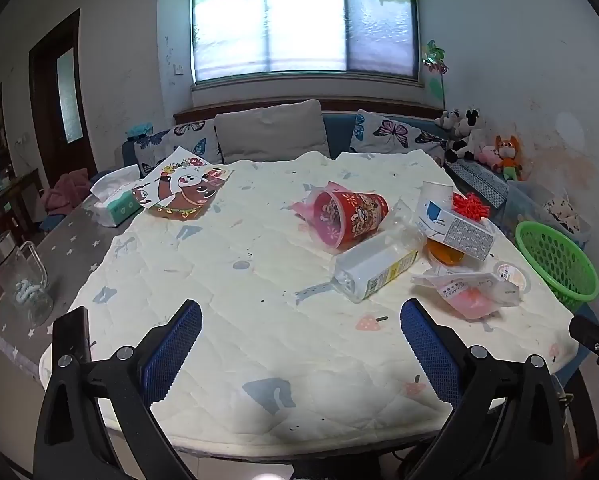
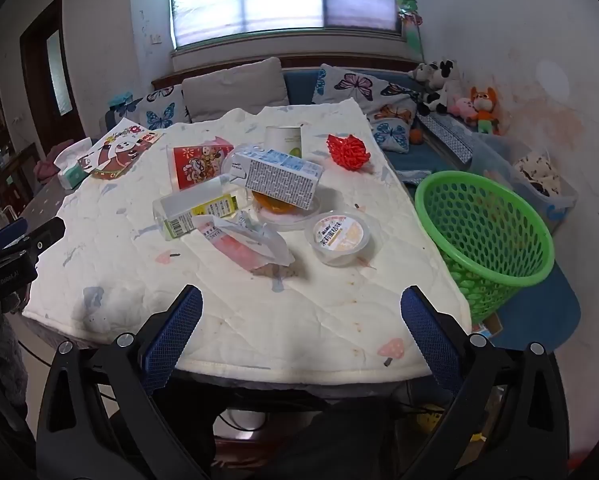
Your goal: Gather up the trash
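- Both claws sit nearest, at the near edge of the tabletop: left claw and right claw each have fingers wide apart, holding nothing.
- Trash lies in a pile past them: a pink wrapper, a round cup with a lid, a clear bottle and a blue carton.
- A green basket stands at the right, off the tabletop edge.
- Best start, I think: the right claw grabs the cup with a lid, nearest the green basket, squeezing gently so it does not pop.
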